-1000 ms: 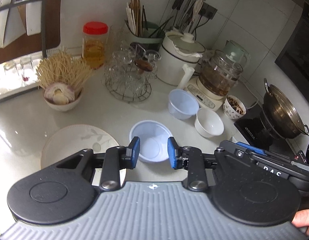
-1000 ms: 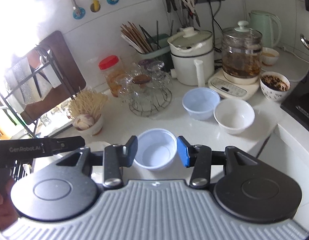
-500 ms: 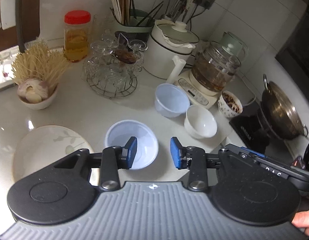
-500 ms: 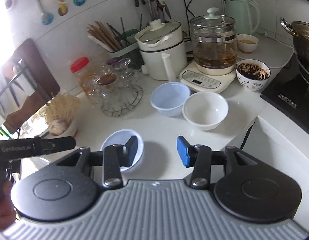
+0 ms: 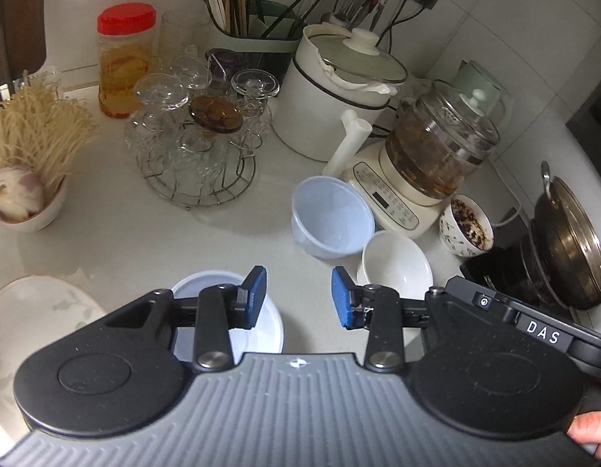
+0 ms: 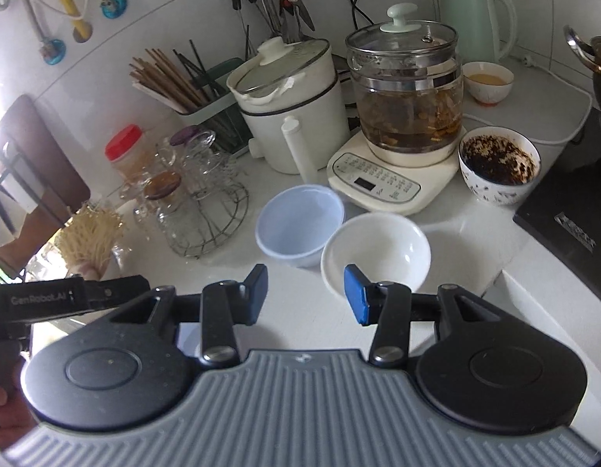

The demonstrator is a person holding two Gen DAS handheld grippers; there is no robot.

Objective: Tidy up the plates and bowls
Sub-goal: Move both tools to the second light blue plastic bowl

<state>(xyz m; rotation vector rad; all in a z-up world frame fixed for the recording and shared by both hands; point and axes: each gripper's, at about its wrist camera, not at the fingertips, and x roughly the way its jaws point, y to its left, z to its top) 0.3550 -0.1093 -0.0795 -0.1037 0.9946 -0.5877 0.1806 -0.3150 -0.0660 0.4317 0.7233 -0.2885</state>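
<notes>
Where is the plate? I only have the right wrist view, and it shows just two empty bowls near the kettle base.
Observer: The leaf-patterned plate lies on the counter, at the lower left edge of the left wrist view.
Operator: Any bowl near it?
Observer: Yes, a pale blue bowl sits just right of it, partly under one finger of the left gripper.
Operator: Is that gripper holding anything?
Observer: No, its fingers stand apart with only bare counter between them.
</notes>
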